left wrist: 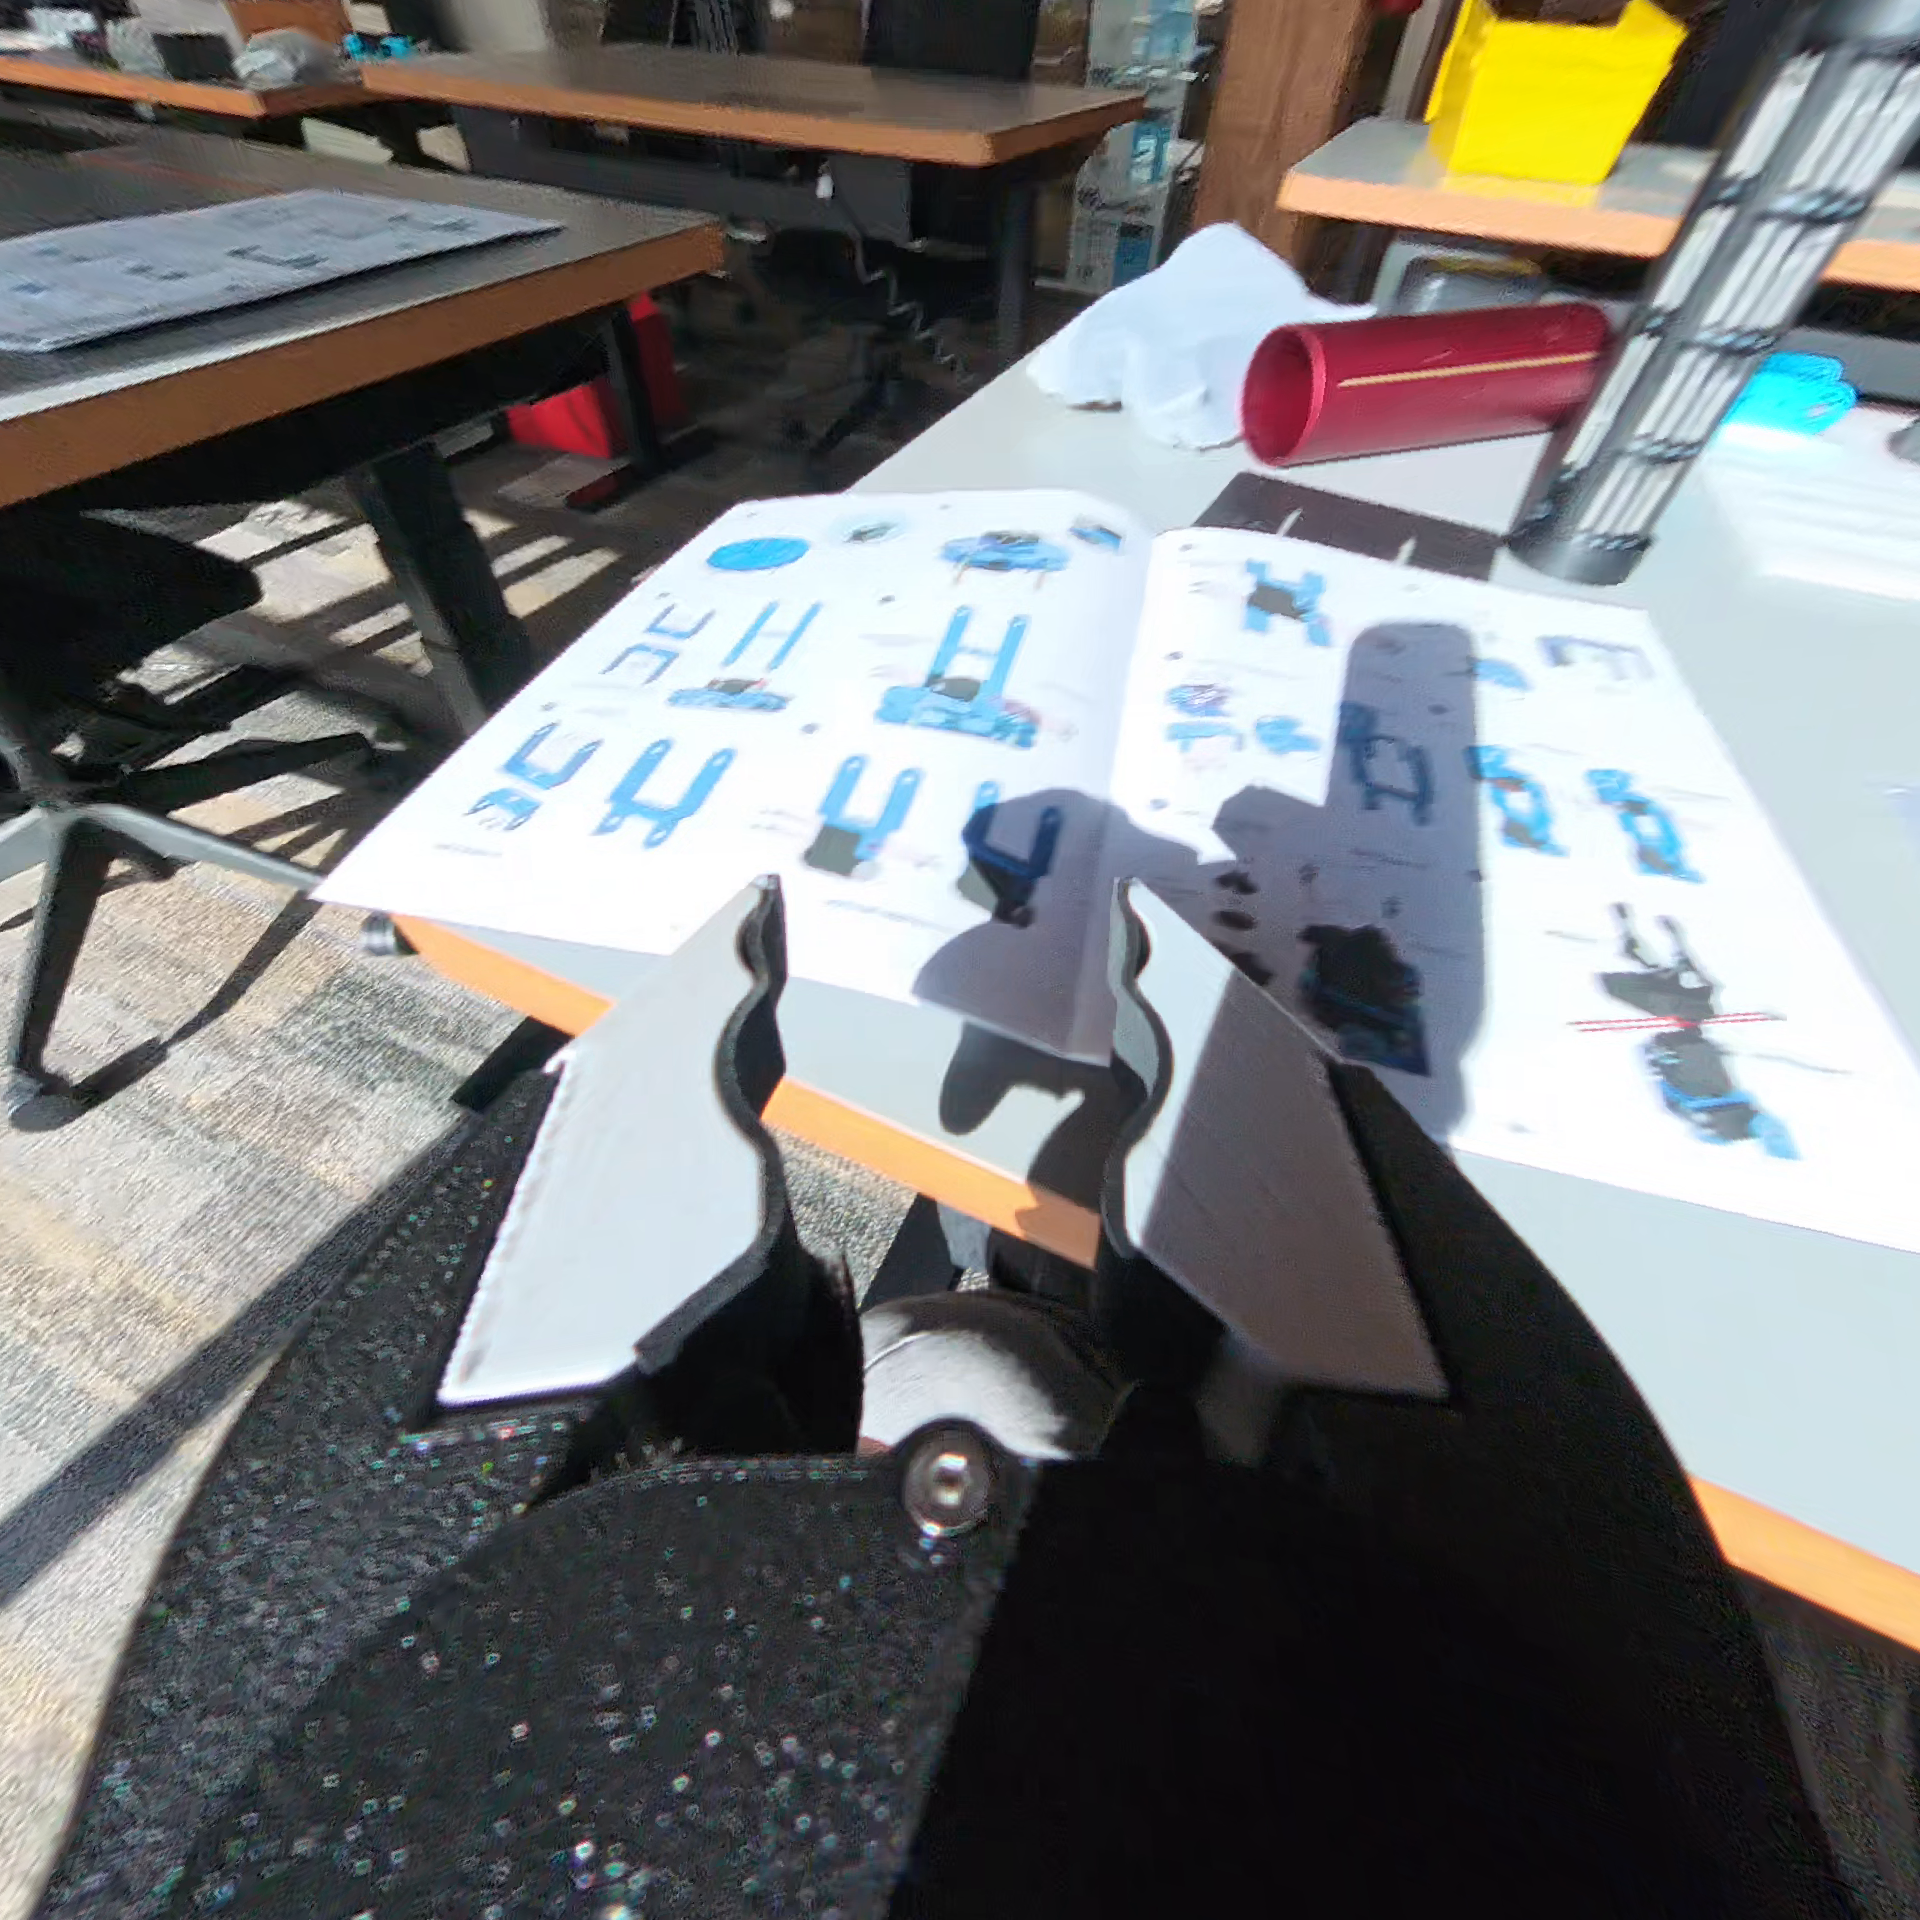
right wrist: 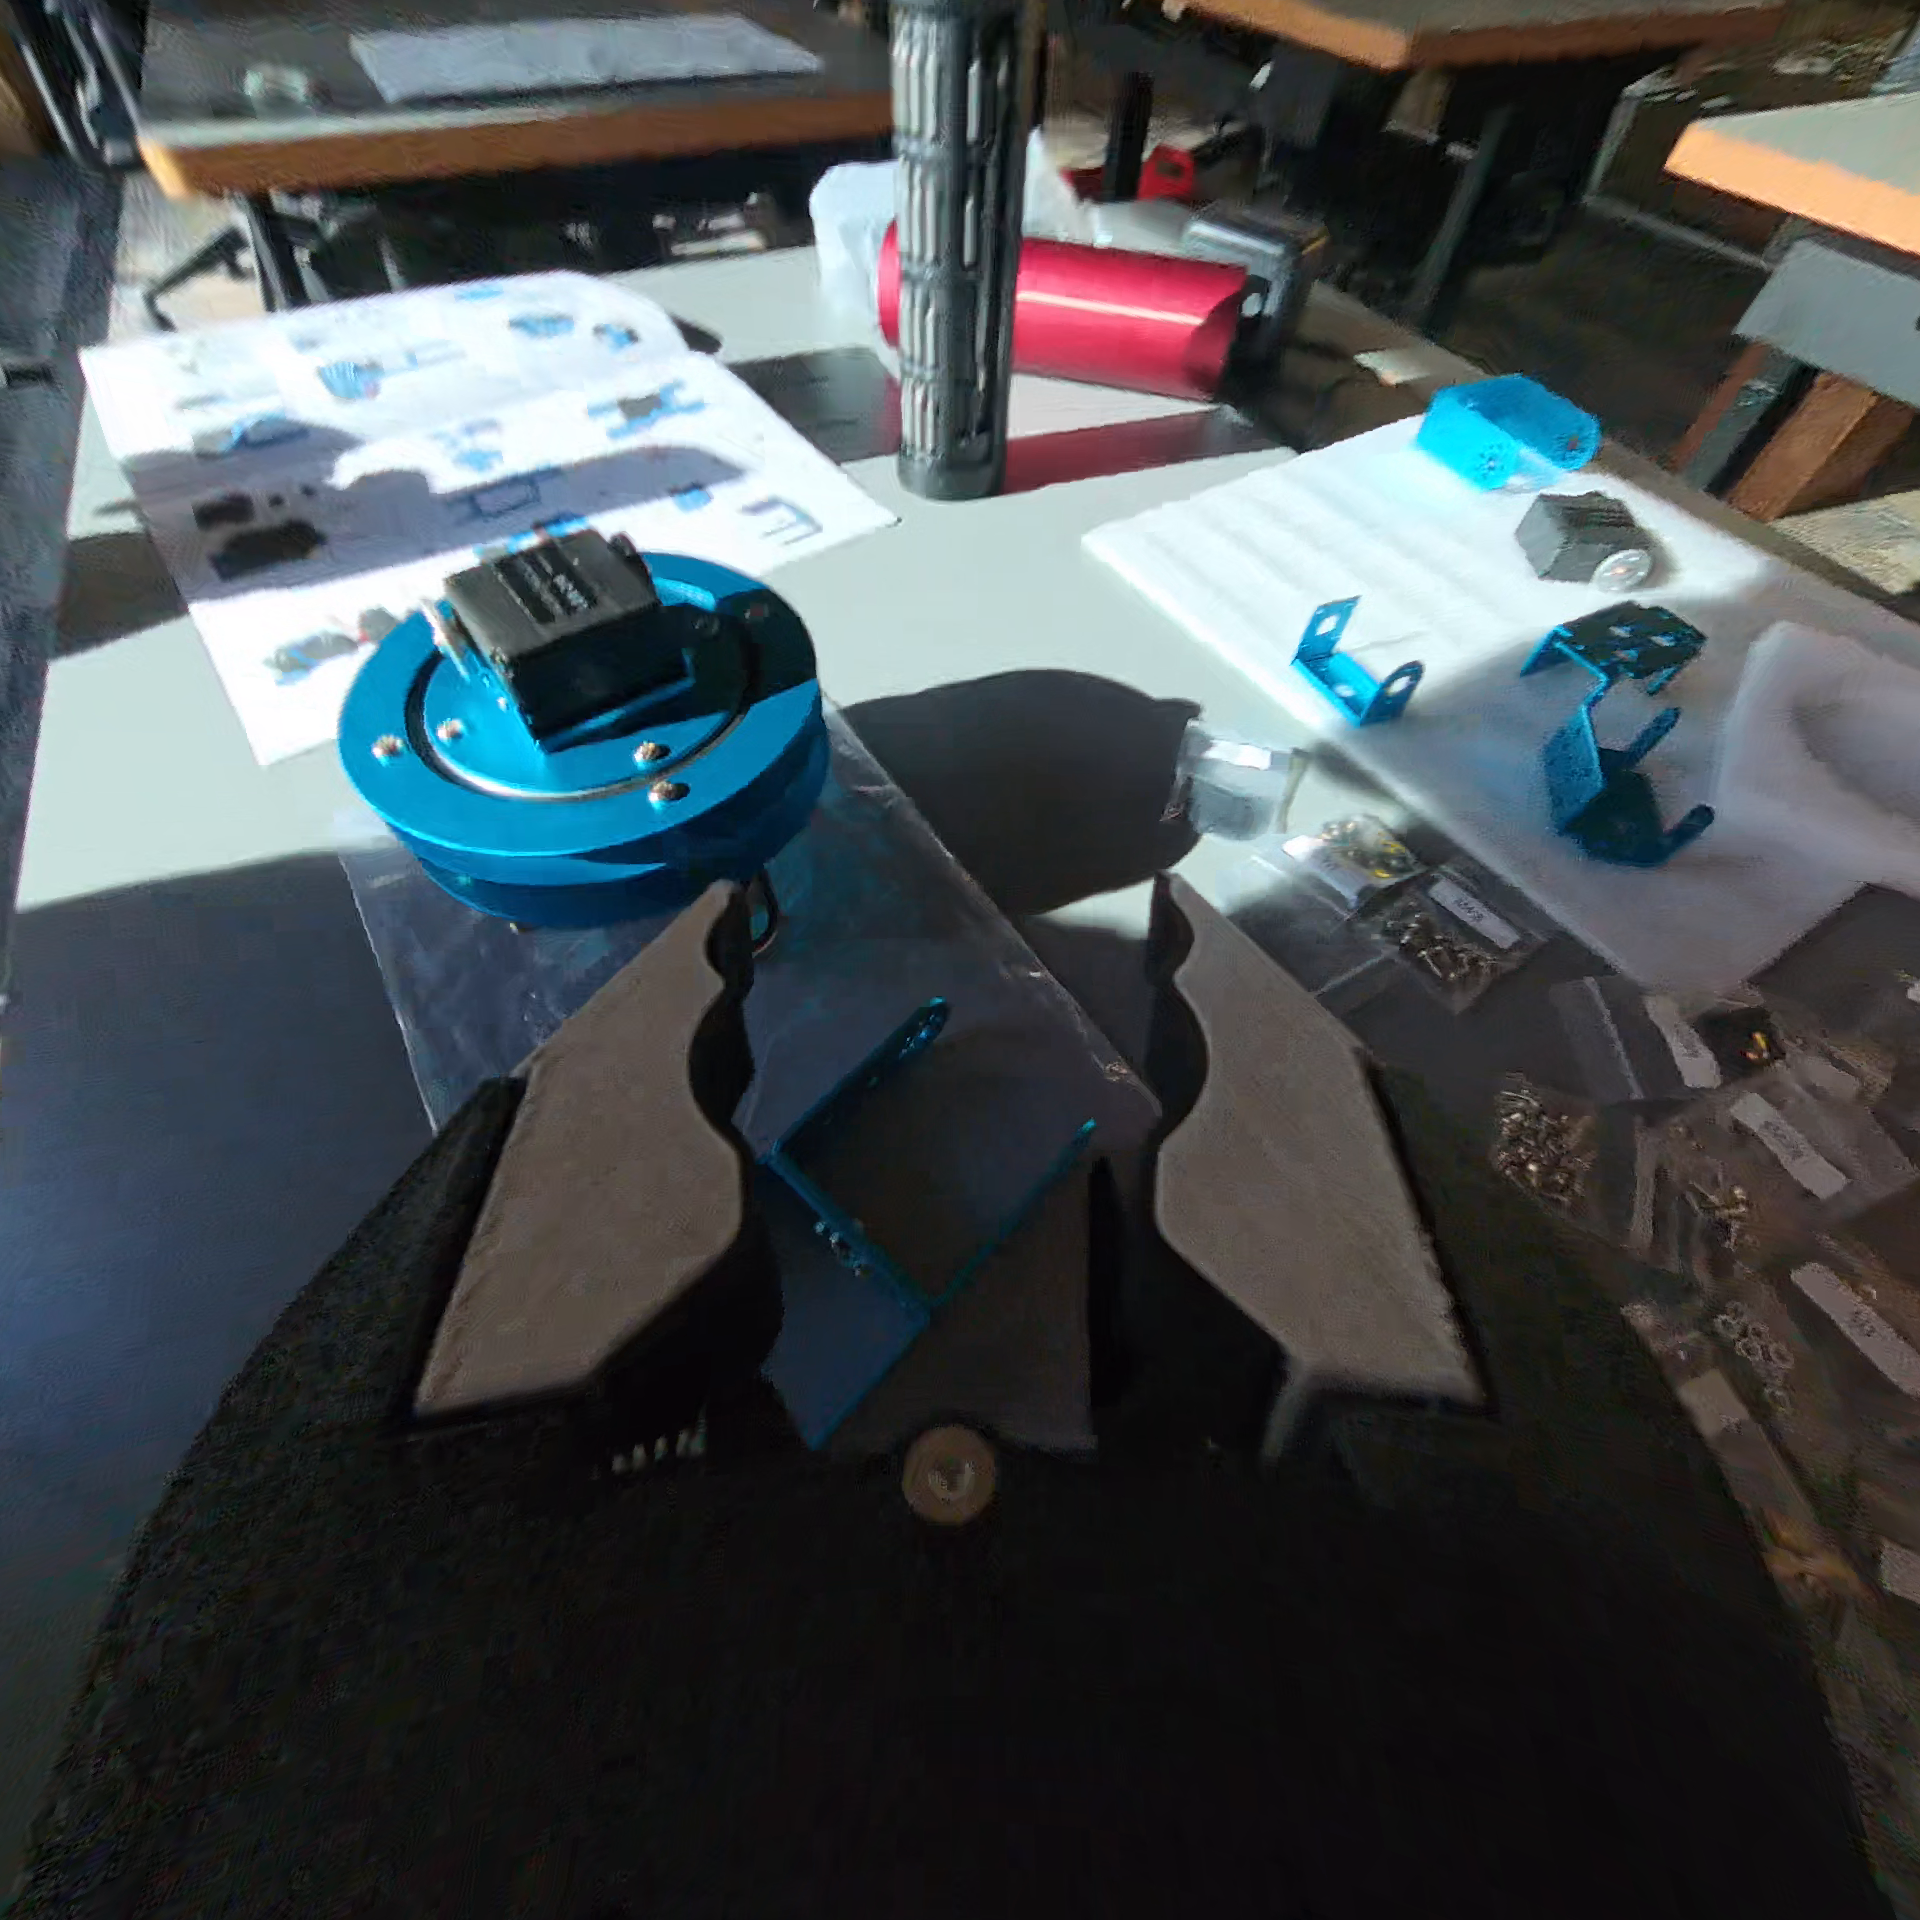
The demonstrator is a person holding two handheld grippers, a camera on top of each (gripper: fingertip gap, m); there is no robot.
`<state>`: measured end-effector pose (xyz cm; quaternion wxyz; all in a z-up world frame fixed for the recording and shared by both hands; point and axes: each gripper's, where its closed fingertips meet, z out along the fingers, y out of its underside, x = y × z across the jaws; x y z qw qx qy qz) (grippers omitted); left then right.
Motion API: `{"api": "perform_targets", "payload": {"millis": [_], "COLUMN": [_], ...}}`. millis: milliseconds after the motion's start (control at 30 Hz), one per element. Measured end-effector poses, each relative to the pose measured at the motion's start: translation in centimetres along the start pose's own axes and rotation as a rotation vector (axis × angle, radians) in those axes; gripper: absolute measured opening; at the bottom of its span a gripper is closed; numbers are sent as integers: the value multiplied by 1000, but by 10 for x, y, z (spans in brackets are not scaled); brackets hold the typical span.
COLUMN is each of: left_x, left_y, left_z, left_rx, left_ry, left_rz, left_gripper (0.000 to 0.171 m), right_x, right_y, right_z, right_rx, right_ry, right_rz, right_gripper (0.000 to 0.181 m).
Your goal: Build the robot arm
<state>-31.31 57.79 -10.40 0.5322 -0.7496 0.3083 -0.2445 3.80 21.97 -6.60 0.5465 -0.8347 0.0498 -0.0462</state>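
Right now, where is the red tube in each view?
Left wrist view: red tube lies upper right, beyond the open booklet.
Right wrist view: red tube lies top centre, behind the mesh cylinder.
Shared landmark: the mesh cylinder beside the tube.

One open instruction booklet point(left wrist: 1039, 748). One red tube point(right wrist: 1101, 312). One dark mesh cylinder point(right wrist: 951, 312). One blue round base point(right wrist: 582, 748) carrying one black servo point(right wrist: 566, 634). Four loose blue metal brackets seen point(right wrist: 1356, 665). Several clear bags of screws point(right wrist: 1455, 935); exact number cannot be told.
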Motion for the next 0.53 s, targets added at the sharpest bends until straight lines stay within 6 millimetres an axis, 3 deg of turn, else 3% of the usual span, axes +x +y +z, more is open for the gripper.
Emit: {"api": "perform_targets", "payload": {"millis": [100,133,233,400,533], "left_x": [-35,-38,-24,-38,-35], "left_y": [13,15,21,35,32], "left_z": [-1,-2,-3,-4,-7], "left_rx": [-46,-42,-74,-133,-112], "left_ry": [-39,-27,93,0,32], "left_rz": [-46,-89,-146,19,-1], "left_gripper": [60,57,54,54,54], "right_x": [13,21,46,83,89], "right_y": [-18,-22,-18,8,14], "right_z": [-12,-15,-17,-9,-4], "right_rx": [105,133,161,115,100], "right_ry": [76,124,267,429,408], "right_rz": [33,36,30,-7,43], "right_gripper": [75,74,70,58,57]}}
